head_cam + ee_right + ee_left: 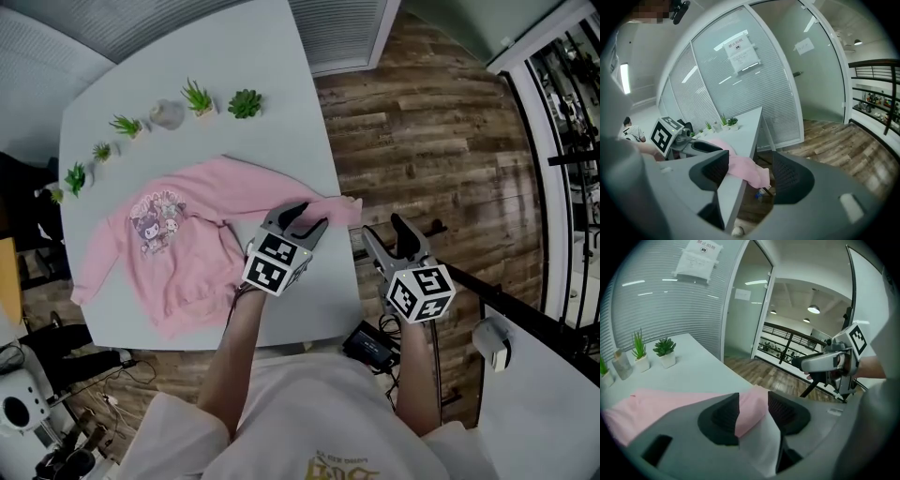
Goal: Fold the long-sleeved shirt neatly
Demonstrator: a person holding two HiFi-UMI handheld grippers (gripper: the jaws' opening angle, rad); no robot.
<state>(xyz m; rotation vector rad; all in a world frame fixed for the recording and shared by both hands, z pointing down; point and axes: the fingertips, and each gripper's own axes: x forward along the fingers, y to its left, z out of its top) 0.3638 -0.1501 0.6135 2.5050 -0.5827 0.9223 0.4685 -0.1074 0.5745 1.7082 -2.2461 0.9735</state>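
Note:
A pink long-sleeved shirt point(178, 244) with a cartoon print lies spread face up on the pale grey table point(187, 56). Its right sleeve runs to the table's right edge, where the cuff point(348, 208) hangs over. My left gripper point(314, 215) is low over that sleeve. In the left gripper view the sleeve's end point(751, 408) lies between the jaws of the left gripper point(752, 411), against one pad, with bare table beside the other. My right gripper point(382, 227) is off the table's edge, open, and the hanging cuff point(749, 171) shows beyond its jaws.
Several small potted plants point(246, 103) and a glass jar point(168, 113) line the table's far side. Wooden floor lies right of the table, with a black box and cables point(370, 345) below my arms. A white unit point(539, 394) stands at the right, and glass walls enclose the room.

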